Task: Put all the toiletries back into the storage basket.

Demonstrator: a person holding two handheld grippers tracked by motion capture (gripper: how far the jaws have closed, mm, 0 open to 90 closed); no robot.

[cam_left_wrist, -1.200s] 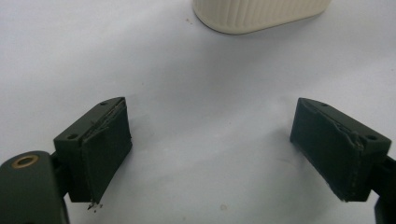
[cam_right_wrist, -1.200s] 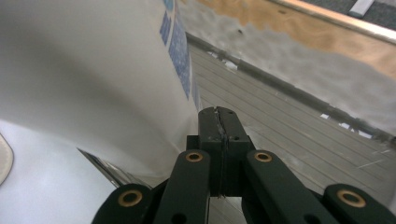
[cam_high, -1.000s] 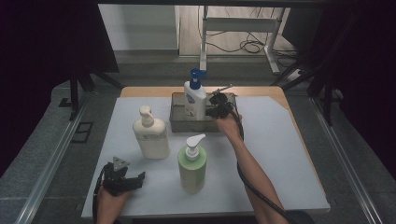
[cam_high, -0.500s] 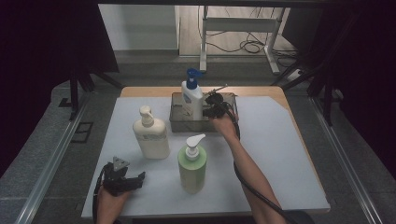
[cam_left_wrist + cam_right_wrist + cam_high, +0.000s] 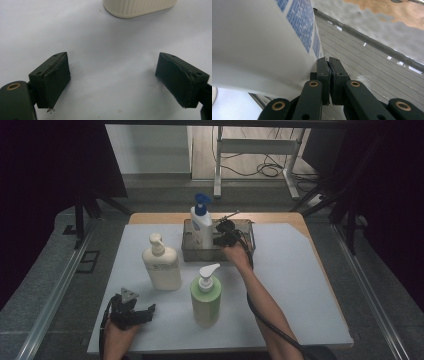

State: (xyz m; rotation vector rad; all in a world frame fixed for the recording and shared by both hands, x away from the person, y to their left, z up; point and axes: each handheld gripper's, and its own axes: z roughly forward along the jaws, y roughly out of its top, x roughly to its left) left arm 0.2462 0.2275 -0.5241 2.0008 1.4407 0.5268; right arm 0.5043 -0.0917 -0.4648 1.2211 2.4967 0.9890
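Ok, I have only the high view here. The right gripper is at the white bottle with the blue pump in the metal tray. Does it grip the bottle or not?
Observer: No. In the right gripper view the right gripper has its jaws shut together with nothing between them, and the white bottle stands beside them.
Operator: Is it touching the bottle?
Observer: The jaws lie right along its side; whether they touch I cannot tell. The ribbed floor of the metal tray is under them.
Operator: And the left gripper?
Observer: The left gripper is open over the white mat, jaws wide and empty; the base of the cream bottle is ahead of it.
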